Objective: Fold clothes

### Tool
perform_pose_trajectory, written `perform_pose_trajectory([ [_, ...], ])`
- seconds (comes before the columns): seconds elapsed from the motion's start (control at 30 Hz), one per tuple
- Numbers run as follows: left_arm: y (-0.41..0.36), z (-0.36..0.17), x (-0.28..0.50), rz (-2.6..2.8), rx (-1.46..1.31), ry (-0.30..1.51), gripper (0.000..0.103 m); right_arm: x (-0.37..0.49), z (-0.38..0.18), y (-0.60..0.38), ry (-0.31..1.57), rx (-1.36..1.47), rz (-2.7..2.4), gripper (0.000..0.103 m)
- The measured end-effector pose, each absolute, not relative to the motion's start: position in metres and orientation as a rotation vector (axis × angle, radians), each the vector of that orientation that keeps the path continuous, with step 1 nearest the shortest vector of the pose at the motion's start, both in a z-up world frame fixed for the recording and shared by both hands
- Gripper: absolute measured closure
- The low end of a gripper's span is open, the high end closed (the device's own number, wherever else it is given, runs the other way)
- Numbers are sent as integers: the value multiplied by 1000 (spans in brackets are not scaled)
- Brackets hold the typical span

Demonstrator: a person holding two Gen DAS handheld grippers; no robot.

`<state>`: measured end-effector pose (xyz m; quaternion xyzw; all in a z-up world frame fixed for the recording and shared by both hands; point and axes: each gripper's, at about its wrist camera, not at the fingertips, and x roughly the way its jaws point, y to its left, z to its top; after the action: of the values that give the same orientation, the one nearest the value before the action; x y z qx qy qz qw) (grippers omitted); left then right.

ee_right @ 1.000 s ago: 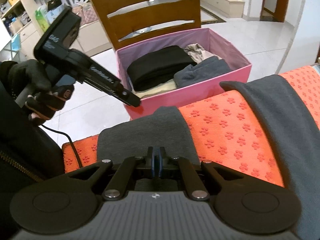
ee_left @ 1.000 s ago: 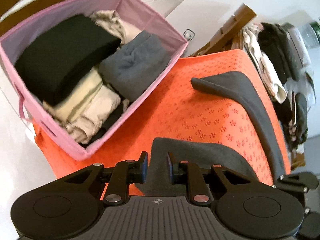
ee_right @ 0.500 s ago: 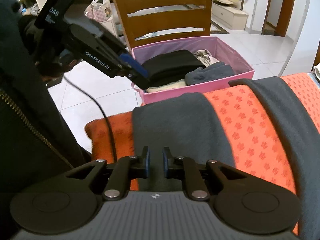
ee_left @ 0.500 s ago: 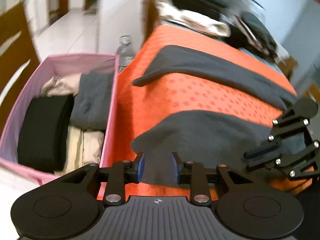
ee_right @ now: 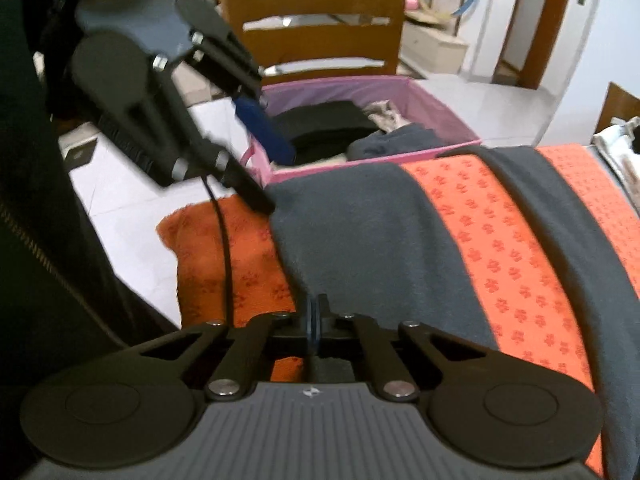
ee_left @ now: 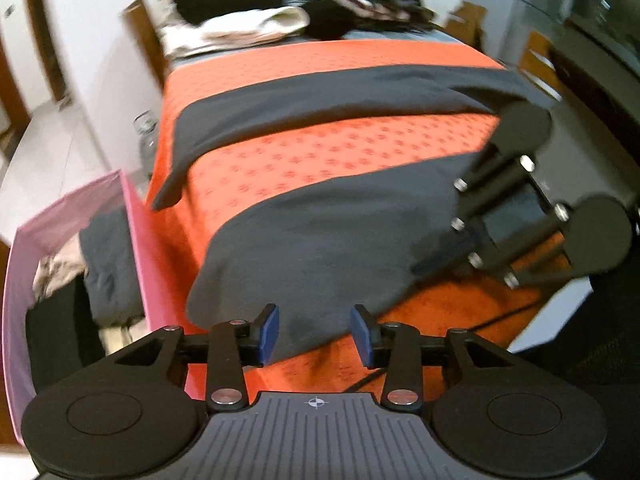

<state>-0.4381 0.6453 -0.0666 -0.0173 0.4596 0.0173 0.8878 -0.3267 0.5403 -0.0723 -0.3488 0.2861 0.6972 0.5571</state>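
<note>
Left gripper (ee_left: pixel 314 334) pitched steeply down over the near end of the grey garment (ee_left: pixel 320 240), lower centre of the left wrist view. Blue pads (ee_left: pixel 269 332) stand moderately apart; jaws have just been opening. Cloth edge shows in the gap below, but the pads don't press on it.

Right gripper (ee_right: pixel 313 320) also angled down, lower centre of its own view, jaws fully together, having just closed. It sits at the garment's near edge; can't tell whether cloth is pinched between the pads.

Garment lies as two grey bands across the orange mat (ee_left: pixel 340 152), centre of frame. Pink bin (ee_right: pixel 432 108) with folded clothes sits upper centre in the right view, left edge in the left view.

Versus a second ago: left wrist has rolled hard. The bin filled the upper left then; now it's squeezed to the left edge and the mat fills the centre. Right gripper now shows at mid right of the left view. In the right view, the left gripper looms larger at upper left.
</note>
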Motion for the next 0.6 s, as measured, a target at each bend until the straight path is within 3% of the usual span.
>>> perform_pose_trajectory([
  [0.3,602,-80,-412,-3,174,933,58,-319,-47,532,640,-721,1632,101],
  [0.37,594,-84,-408,17,234,933,72,-318,-42,529,633,-696,1623,101],
  [0.4,592,-83,-408,39,249,927,88,-318,-40,527,627,-686,1614,101],
  [0.53,591,-73,-411,133,257,877,96,-319,-39,519,593,-684,1575,99],
  [0.6,589,-65,-412,164,249,867,96,-321,-40,514,563,-699,1549,86],
])
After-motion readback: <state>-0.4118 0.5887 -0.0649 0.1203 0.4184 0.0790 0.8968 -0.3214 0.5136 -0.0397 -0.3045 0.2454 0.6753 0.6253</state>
